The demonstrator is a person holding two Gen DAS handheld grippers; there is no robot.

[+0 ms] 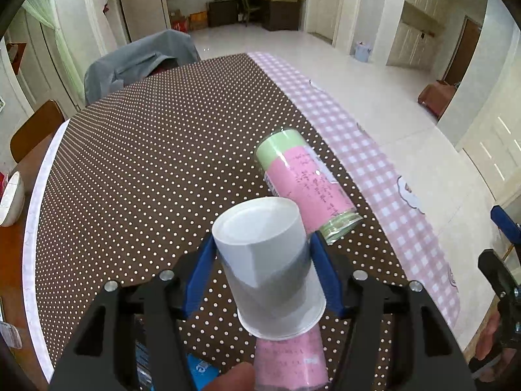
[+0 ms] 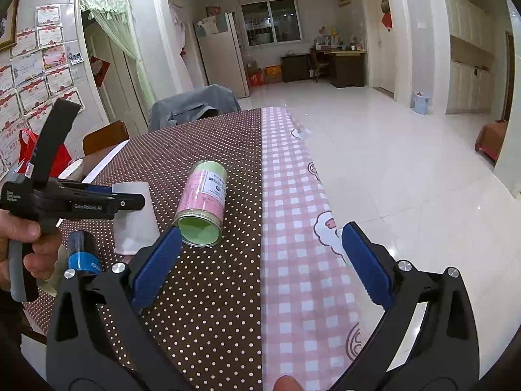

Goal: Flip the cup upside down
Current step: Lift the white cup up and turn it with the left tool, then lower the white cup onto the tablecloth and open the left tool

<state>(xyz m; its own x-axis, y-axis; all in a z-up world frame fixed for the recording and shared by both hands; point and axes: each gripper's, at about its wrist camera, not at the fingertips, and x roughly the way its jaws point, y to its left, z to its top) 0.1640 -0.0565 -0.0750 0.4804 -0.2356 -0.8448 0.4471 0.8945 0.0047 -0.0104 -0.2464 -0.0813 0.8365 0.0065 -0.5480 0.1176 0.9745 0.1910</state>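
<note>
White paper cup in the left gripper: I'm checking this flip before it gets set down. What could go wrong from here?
1. The white paper cup is thin, and the left gripper clamps its sides, so it might crumple or slip.
2. The pink-and-green cylindrical can lies on its side close by on the brown polka-dot tablecloth; a bump could roll it.
3. A blue-capped dark bottle lies near the cup and may crowd the landing spot.

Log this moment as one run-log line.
left tool: shut on white cup, base up | right tool: open, idle | pink can: lying on table
</note>
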